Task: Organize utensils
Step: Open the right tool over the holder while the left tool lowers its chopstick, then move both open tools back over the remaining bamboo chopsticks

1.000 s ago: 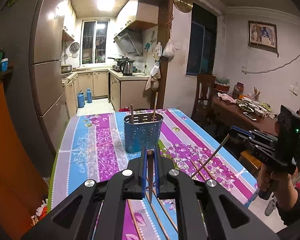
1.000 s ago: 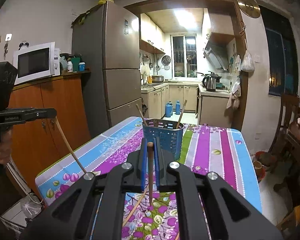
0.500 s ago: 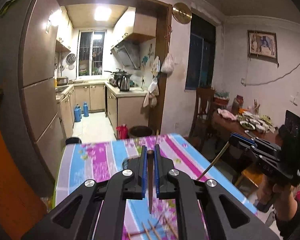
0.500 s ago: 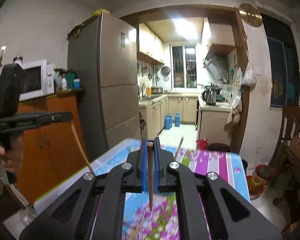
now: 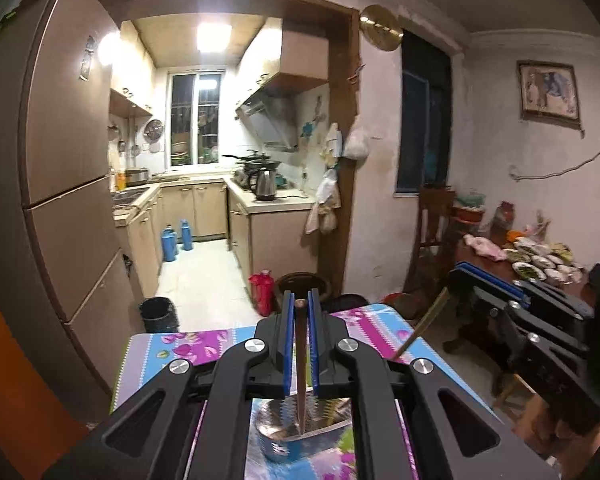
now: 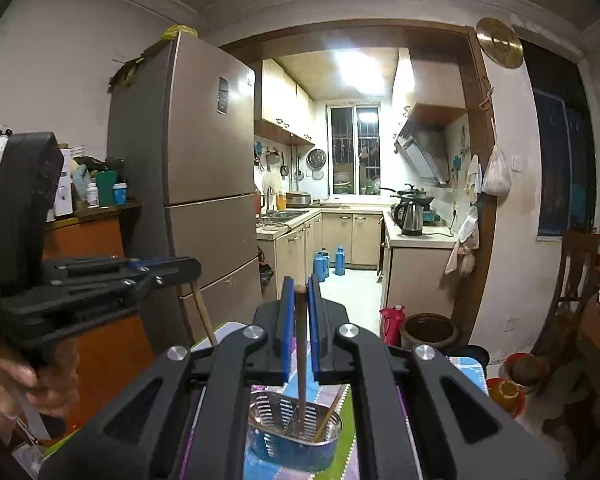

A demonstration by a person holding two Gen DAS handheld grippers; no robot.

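Could easily miss the blue utensil holder (image 6: 294, 438) from up here: thin sticks, slotted rim, one tip catching and skidding onto the tablecloth (image 5: 204, 346). Left gripper (image 5: 299, 308) clamped on a chopstick (image 5: 300, 364), right gripper (image 6: 298, 286) clamped on another chopstick (image 6: 301, 344). Both poised above the holder, angled slightly down, tips dangling over its mouth.

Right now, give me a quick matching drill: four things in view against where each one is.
Things:
1. left claw
2. blue utensil holder
3. kettle
4. blue thermoses

Places:
A. on the kitchen floor
B. on the kitchen counter
C. on the floral tablecloth, below both claws
D. shut on a chopstick

Pairs: 1-D, 2-C, 3-B, 4-A
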